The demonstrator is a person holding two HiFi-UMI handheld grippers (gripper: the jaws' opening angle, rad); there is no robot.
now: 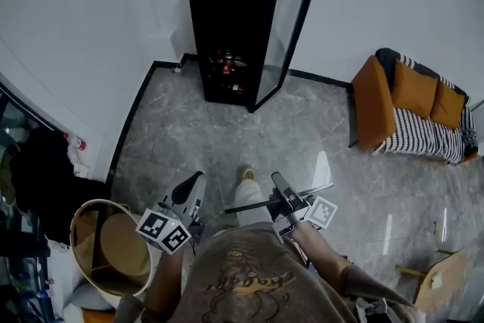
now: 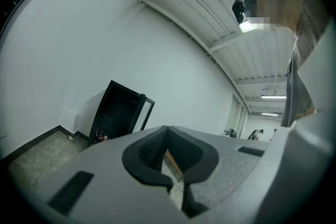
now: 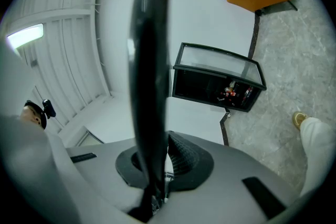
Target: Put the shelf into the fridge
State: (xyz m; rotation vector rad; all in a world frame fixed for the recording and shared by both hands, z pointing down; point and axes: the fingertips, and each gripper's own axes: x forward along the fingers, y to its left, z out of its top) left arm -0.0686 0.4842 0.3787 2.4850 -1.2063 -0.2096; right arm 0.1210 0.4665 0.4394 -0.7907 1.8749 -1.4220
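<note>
Starting leftmost, a basket (image 1: 85, 214) is seen beside the left gripper (image 1: 195, 189), whose jaws are closed on nothing. Bare floor (image 1: 227, 140) is left open up to the fridge (image 1: 227, 19), its door (image 1: 286, 38) swung wide. The shelf (image 1: 253, 204) is clamped by its dark edge in the right gripper (image 1: 281, 189), well apart from the fridge.

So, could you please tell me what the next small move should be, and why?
Probably step toward the fridge: its door stands open some way ahead, and the right gripper clamps the shelf by one edge, ready to carry.
</note>
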